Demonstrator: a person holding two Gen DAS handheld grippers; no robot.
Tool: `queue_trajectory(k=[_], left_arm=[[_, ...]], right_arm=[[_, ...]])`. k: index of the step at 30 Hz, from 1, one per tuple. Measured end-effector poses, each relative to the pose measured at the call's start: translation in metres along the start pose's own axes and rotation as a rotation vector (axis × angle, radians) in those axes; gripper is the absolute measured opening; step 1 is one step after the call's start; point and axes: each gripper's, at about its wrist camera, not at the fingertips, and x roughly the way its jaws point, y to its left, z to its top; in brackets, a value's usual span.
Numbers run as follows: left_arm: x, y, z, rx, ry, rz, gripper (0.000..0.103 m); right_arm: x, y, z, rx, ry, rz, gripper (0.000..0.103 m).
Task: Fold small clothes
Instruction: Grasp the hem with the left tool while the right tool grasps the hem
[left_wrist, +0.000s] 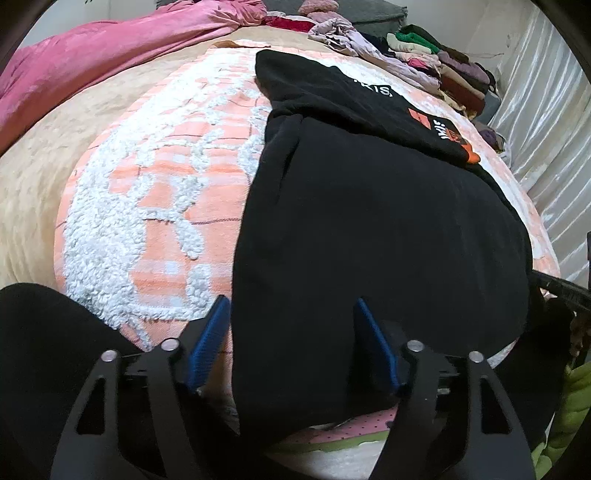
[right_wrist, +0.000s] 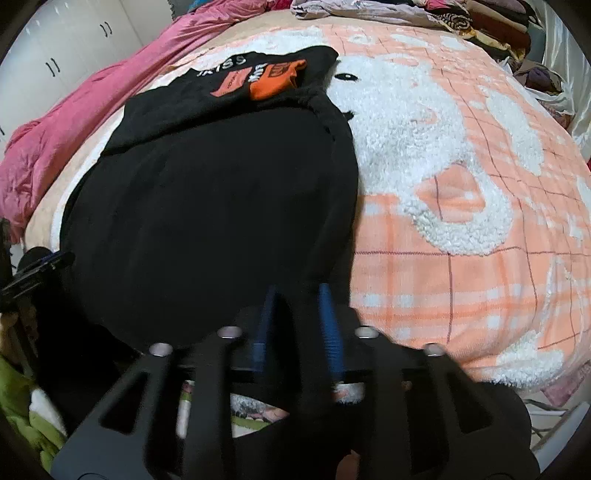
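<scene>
Garment: a black fleece garment with orange and white printed patches (left_wrist: 369, 221) lies spread on the bed, its near hem hanging over the near edge; the printed part sits at the far end, folded over the body.
Print: orange blocks and white lettering (right_wrist: 258, 75), partly creased and not readable in full.
Bed cover: a peach-and-white checked blanket with raised white fleecy shapes (left_wrist: 159, 192) lies under the garment and shows to its left in the left wrist view, to its right in the right wrist view.
Left gripper: the left gripper (left_wrist: 291, 314) sits at the near left edge of the garment, jaws apart; the blue pads (left_wrist: 212, 332) straddle the black cloth edge, one over the blanket, one over the black fabric. I cannot tell if either pad presses the cloth.
Right gripper: the right gripper (right_wrist: 297, 295) sits at the near right edge of the garment, jaws close together with a fold of black fabric between the blue pads, clamped on it as far as the blurred picture shows.
Far left: a crumpled pink quilt (left_wrist: 92, 62) lies along the far left of the bed.
Far right: a pile of mixed folded clothes (left_wrist: 436, 62) lies at the far right corner, well apart from the garment.
</scene>
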Motion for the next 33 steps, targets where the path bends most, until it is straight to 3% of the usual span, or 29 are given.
queue_trajectory(k=[1,4,6,8,10,12,13,16,25,33], left_arm=[[-0.001,0.001,-0.001,-0.004,-0.001,-0.006,0.053],[-0.002,0.002,-0.002,-0.007,-0.001,-0.015,0.046],[-0.002,0.002,-0.003,-0.006,-0.001,-0.018,0.046],[0.0,-0.001,-0.003,0.001,0.001,-0.03,0.057],[0.001,-0.005,-0.005,0.021,0.001,-0.017,0.057],[-0.001,-0.009,-0.005,0.04,-0.012,-0.005,0.042],[-0.002,-0.009,-0.004,0.037,-0.02,-0.02,0.019],[-0.013,-0.007,0.0,0.017,-0.059,-0.068,0.013],[-0.044,0.0,0.041,-0.059,-0.134,-0.237,0.012],[-0.041,0.01,0.101,-0.099,-0.208,-0.241,0.012]], right_arm=[[0.001,0.001,-0.001,-0.005,0.008,-0.004,0.027],[0.003,0.002,-0.001,-0.015,0.016,-0.008,0.029],[0.004,0.003,-0.001,-0.026,0.016,-0.009,0.025],[0.002,0.004,-0.001,-0.035,0.002,-0.001,0.01],[0.0,0.001,-0.001,-0.023,-0.01,0.024,0.004],[-0.004,-0.004,0.0,-0.004,-0.027,0.068,0.003],[-0.006,-0.005,0.0,0.002,-0.036,0.086,0.002],[-0.015,-0.006,0.001,0.004,-0.075,0.146,0.002],[-0.044,-0.005,0.029,0.024,-0.237,0.216,0.001],[-0.063,-0.006,0.098,0.018,-0.358,0.222,0.001]])
